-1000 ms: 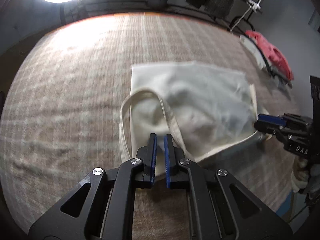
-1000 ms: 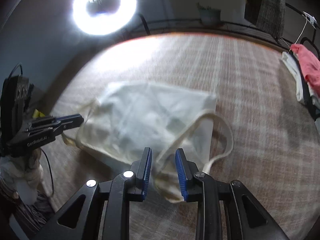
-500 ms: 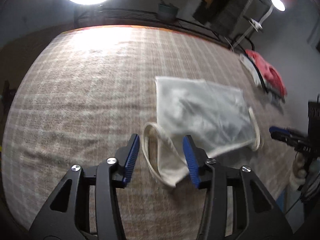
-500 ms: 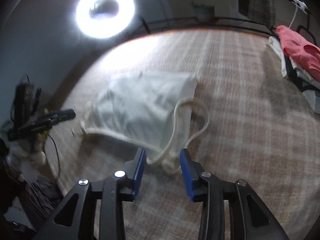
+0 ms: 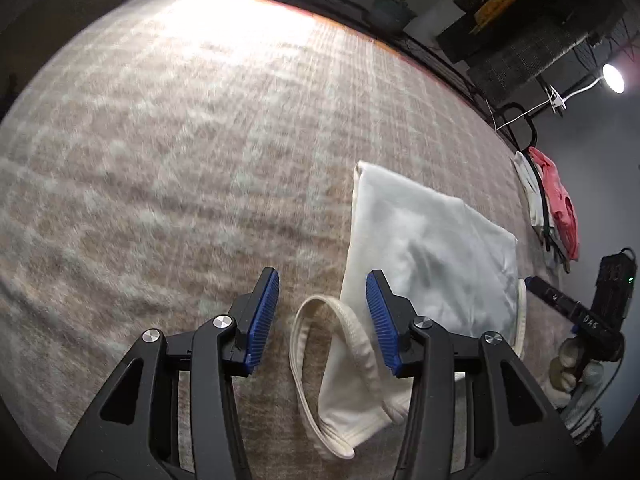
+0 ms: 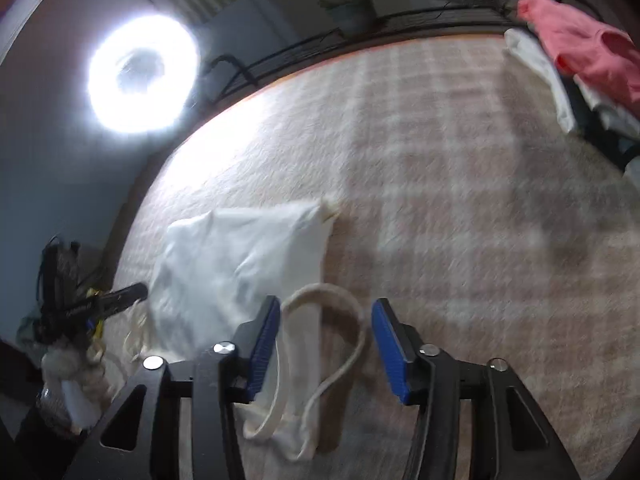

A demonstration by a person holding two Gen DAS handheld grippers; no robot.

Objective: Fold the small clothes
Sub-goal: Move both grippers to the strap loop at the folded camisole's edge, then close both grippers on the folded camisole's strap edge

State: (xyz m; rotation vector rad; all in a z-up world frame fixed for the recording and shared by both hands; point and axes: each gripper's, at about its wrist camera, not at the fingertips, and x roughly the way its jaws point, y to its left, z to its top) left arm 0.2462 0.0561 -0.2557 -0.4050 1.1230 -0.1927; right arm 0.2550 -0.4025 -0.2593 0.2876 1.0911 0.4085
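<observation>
A cream strappy top (image 5: pixel 420 248) lies folded flat on the plaid cloth (image 5: pixel 180 160). In the left wrist view my left gripper (image 5: pixel 321 280) is open just above it. One strap loop (image 5: pixel 348 320) lies loose between the blue pads, which do not press it. My right gripper (image 5: pixel 560 304) shows at the far right edge, in a gloved hand. In the right wrist view the top (image 6: pixel 240 256) sits left of centre. There my right gripper (image 6: pixel 326 304) has its jaws opening, and the other strap loop (image 6: pixel 352 320) lies free between them. My left gripper (image 6: pixel 120 296) pokes in at the left.
A pile of pink and white clothes (image 5: pixel 556 208) (image 6: pixel 580 48) lies at the cloth's far right edge. A ring light (image 6: pixel 142 76) glares beyond the back left edge, and a small lamp (image 5: pixel 614 78) shines at the back right. Plaid cloth (image 6: pixel 480 200) stretches wide around the top.
Both grippers let go of the top's strap end and opened. The left one slid left and the right one slid right. The top now lies off to the side in each view.
</observation>
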